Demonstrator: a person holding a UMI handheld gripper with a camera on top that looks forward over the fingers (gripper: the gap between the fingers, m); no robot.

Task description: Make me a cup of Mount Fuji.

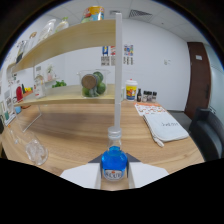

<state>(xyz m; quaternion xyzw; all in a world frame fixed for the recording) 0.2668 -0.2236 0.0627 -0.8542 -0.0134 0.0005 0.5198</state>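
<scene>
A small blue bottle (114, 162) with a white label and a clear neck and cap stands upright between the fingers of my gripper (114, 159). Both white fingers (80, 175) press against its sides, so the gripper is shut on it. It hangs over the near part of the wooden counter (75, 130). A clear glass (36, 151) stands on the counter ahead of the fingers, to the left. The bottle's base is hidden by the fingers.
A thin white post (118, 70) rises just beyond the bottle to a wooden shelf (65, 37). Further back are a clear bowl of fruit (94, 84), a yellow-labelled jar (131, 91) and small dark bottles (147, 96). A white cloth (164, 126) lies to the right, near a black chair (209, 132).
</scene>
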